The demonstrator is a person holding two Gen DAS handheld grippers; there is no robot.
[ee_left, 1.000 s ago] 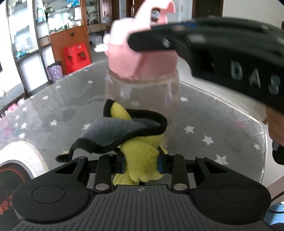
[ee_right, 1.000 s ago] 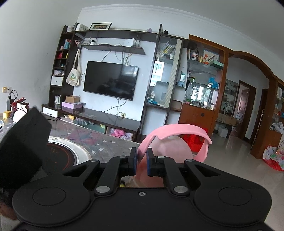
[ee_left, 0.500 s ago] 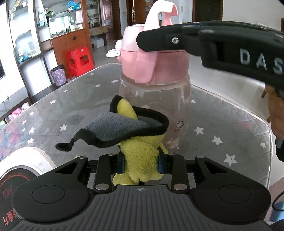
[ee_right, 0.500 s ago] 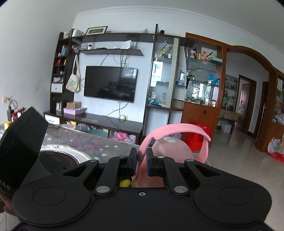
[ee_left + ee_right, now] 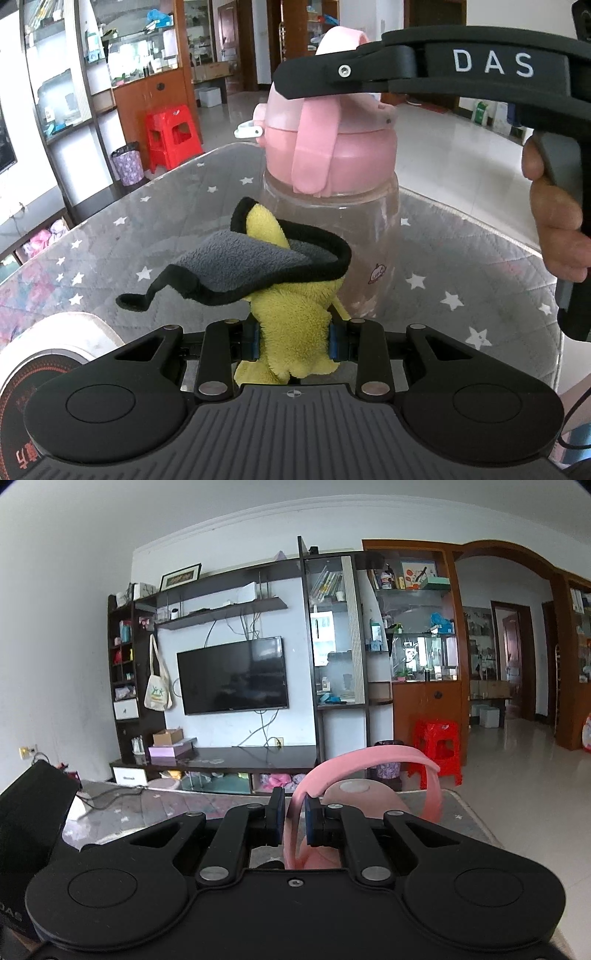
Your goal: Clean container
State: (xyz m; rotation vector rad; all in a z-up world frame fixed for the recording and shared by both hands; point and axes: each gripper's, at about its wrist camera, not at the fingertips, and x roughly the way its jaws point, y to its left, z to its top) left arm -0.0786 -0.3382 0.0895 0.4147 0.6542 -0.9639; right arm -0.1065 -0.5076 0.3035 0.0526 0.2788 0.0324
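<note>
A clear bottle (image 5: 354, 236) with a pink lid (image 5: 328, 147) and pink carry handle stands on the star-patterned table (image 5: 461, 258). My left gripper (image 5: 294, 339) is shut on a yellow and grey cloth (image 5: 273, 273), held just in front of the bottle's side. My right gripper (image 5: 294, 821) is shut on the pink handle (image 5: 369, 764) above the lid (image 5: 362, 794); its black body shows in the left wrist view (image 5: 424, 70) over the bottle.
A round induction cooker (image 5: 55, 354) sits in the table at the left. The table's edge curves behind the bottle. Beyond it stand a red stool (image 5: 171, 134), a purple bin (image 5: 127, 168) and cabinets. A TV wall unit (image 5: 232, 675) faces the right wrist view.
The bottle has come down from a tilted, blurred pose to stand upright on the table. The right gripper has turned with the handle. The cloth stays in the left gripper.
</note>
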